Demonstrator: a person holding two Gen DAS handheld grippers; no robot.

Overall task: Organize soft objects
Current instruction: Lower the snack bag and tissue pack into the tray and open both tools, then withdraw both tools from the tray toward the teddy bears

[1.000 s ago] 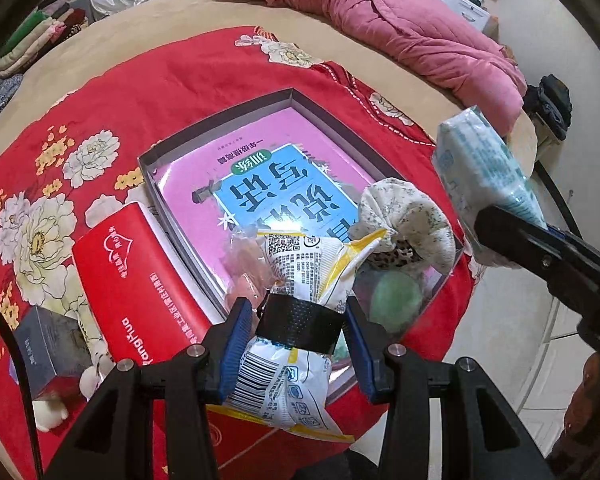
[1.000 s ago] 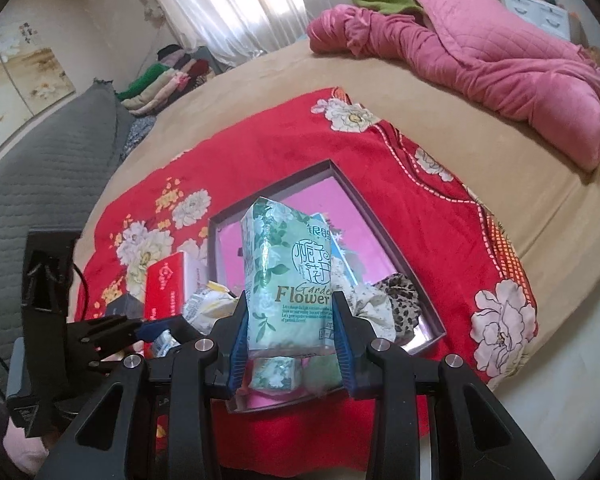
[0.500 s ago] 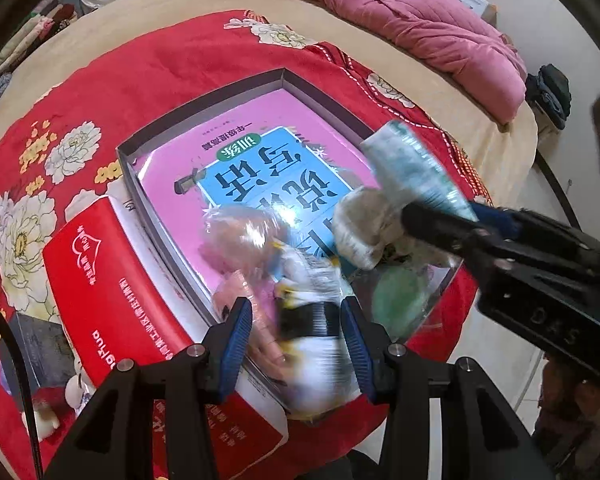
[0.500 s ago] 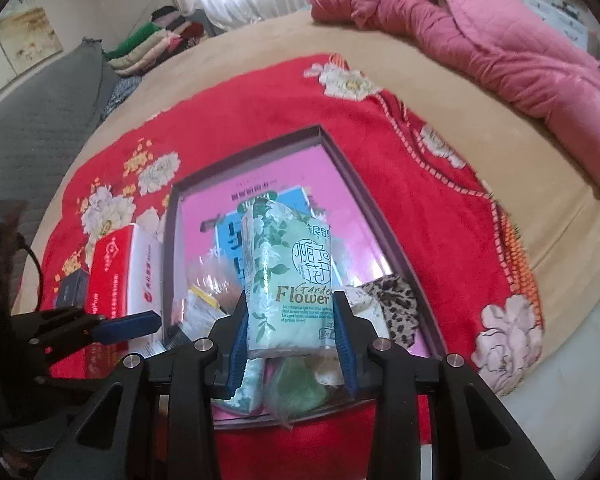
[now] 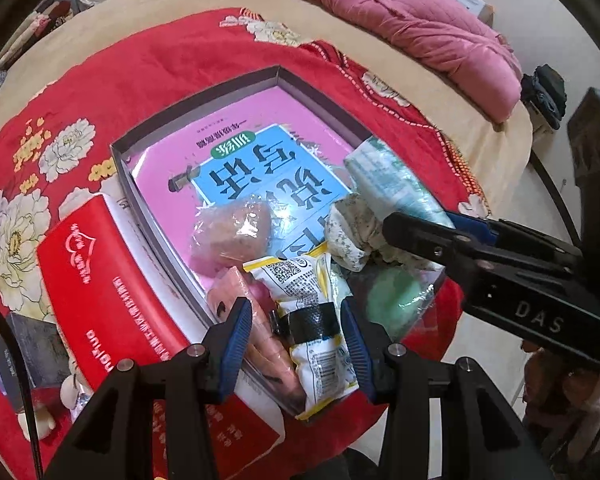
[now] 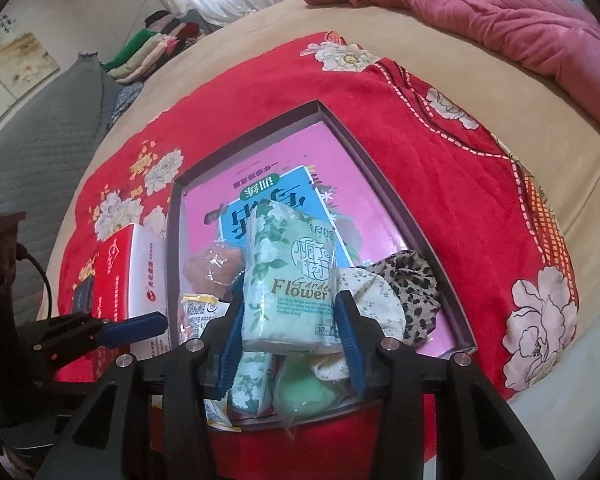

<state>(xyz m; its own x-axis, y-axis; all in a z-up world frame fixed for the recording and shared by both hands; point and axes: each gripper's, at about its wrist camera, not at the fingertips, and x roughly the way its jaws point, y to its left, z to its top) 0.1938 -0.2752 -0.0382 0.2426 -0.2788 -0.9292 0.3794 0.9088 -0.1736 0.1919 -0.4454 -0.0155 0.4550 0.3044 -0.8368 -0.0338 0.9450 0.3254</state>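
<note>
A shallow grey box (image 5: 316, 92) with a pink and blue book (image 5: 236, 160) in its bottom lies on the red flowered cloth. My left gripper (image 5: 296, 332) is open at the box's near corner, and the yellow-white snack packet (image 5: 312, 320) lies loose between its fingers beside pink wrapped things (image 5: 232, 228). My right gripper (image 6: 290, 340) is shut on a green flowered tissue pack (image 6: 290, 276), held upright over the box's near end; the pack also shows in the left wrist view (image 5: 392, 180). A flowered cloth bundle (image 5: 352, 236) and a green soft ball (image 5: 392, 296) lie in the box.
A red carton (image 5: 100, 292) lies against the box's left side. A leopard-print cloth (image 6: 412, 292) is in the box's right corner. A pink quilt (image 5: 420, 28) lies at the back of the bed. The bed edge and floor (image 5: 496, 340) are to the right.
My left gripper has let go of the snack packet, which now lies in the box. My right gripper has carried the tissue pack down and closer over the box.
</note>
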